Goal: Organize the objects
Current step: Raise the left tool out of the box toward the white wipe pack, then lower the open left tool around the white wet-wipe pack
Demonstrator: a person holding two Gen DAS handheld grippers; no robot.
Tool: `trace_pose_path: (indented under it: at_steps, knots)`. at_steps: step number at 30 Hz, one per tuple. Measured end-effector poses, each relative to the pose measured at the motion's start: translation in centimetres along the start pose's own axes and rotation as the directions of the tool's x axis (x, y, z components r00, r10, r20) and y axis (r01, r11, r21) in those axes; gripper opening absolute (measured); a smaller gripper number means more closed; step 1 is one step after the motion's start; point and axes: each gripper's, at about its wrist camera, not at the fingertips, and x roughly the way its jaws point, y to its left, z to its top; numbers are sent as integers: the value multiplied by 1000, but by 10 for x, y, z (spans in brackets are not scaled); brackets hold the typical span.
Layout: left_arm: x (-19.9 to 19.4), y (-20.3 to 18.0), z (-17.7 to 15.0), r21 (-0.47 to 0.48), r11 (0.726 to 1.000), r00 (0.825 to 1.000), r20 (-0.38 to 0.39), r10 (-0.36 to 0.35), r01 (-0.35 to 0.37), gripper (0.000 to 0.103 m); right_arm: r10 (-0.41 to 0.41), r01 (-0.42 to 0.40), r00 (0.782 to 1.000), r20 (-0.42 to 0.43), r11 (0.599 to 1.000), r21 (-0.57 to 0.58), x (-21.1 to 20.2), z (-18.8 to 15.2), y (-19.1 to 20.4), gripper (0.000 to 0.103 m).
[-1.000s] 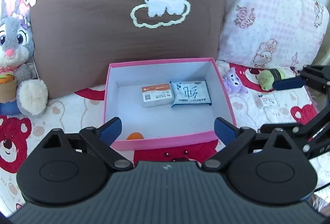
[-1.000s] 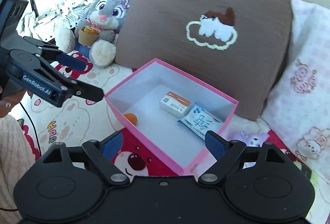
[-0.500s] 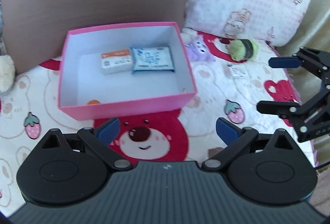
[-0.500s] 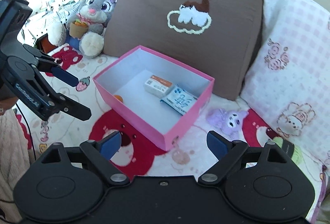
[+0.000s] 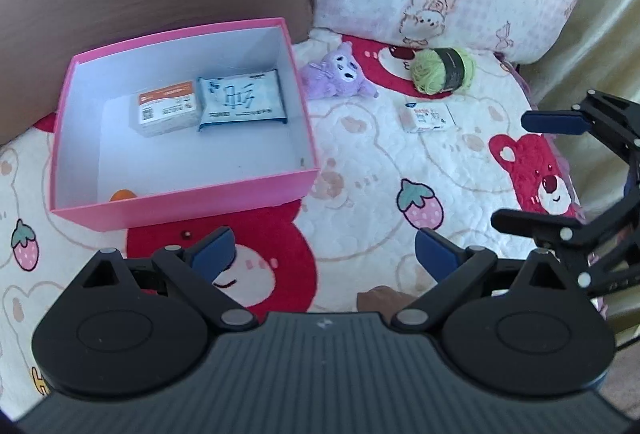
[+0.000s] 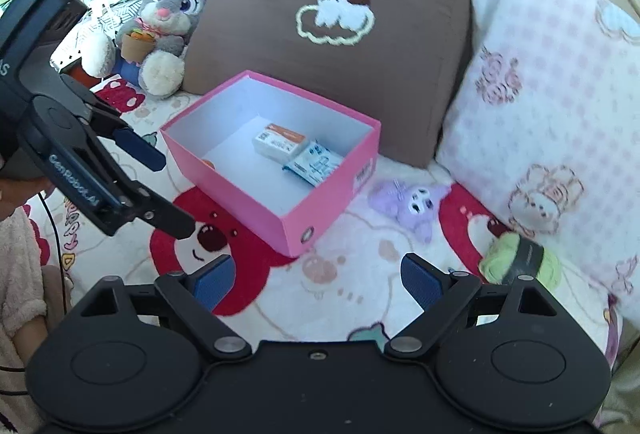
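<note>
A pink box [image 5: 180, 196] [image 6: 320, 212] stands on the bed. It holds an orange-topped white carton [image 5: 167, 109] [image 6: 280, 142], a blue tissue pack [image 5: 241, 100] [image 6: 314, 163] and a small orange thing [image 5: 122, 195]. Right of the box lie a purple plush [image 5: 340, 74] [image 6: 408, 200], a green yarn ball [image 5: 444, 70] [image 6: 520, 262] and a small white packet [image 5: 428, 117]. My left gripper [image 5: 324, 254] is open and empty, in front of the box; it also shows in the right wrist view [image 6: 160, 190]. My right gripper [image 6: 316, 280] is open and empty; it also shows in the left wrist view [image 5: 532, 174].
A brown pillow [image 6: 340, 14] and a pink checked pillow [image 6: 552, 74] stand behind the box. A grey rabbit plush [image 6: 168, 22] sits at the far left. The bedspread [image 5: 380, 174] has red bear and strawberry prints.
Both grippers have pulled back and turned right. The box has slid left in the left wrist view. The purple plush, yarn ball and white packet have come further into view.
</note>
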Motion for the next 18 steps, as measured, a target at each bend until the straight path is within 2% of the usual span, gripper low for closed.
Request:
trace_pose_path:
  at_steps: [6, 14, 18]
  knots:
    - [20, -29, 11, 45, 999, 1000, -8, 16, -15, 97, -42, 43, 999, -25, 999, 5, -3, -18, -16, 92]
    - [59, -63, 28, 92, 995, 999, -18, -32, 33, 97, -118, 117, 993, 2, 988, 104, 2, -37, -48, 92]
    - [83, -77, 37, 108, 994, 1000, -11, -27, 28, 95, -129, 128, 992, -2, 987, 101, 15, -45, -61, 92]
